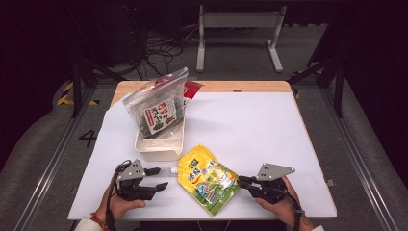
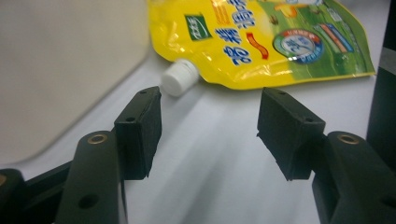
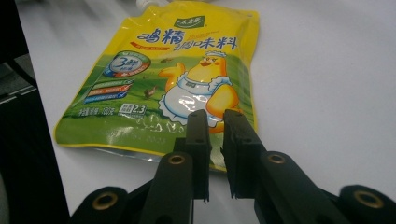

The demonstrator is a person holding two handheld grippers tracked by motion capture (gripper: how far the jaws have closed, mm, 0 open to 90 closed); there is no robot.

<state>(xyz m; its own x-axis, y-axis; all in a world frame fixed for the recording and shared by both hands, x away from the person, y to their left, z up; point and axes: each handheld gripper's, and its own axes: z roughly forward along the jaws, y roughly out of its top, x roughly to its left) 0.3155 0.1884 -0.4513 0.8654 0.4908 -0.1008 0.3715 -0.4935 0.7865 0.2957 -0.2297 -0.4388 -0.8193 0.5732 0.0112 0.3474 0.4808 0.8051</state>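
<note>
Yellow-and-green pouch (image 1: 208, 178) with a white cap (image 2: 179, 79) — beside a white tub (image 1: 159, 147) — on white table (image 1: 250, 125)

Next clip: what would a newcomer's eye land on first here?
The bright yellow-green spouted seasoning pouch lying flat at the near edge of the white table, between the left gripper and right gripper. Behind it, a clear zip bag of snacks stands in a white plastic tub.

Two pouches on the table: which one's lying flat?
The yellow spout pouch, flat on the sheet between both grippers. The clear zip bag stands upright in the white bin.
</note>
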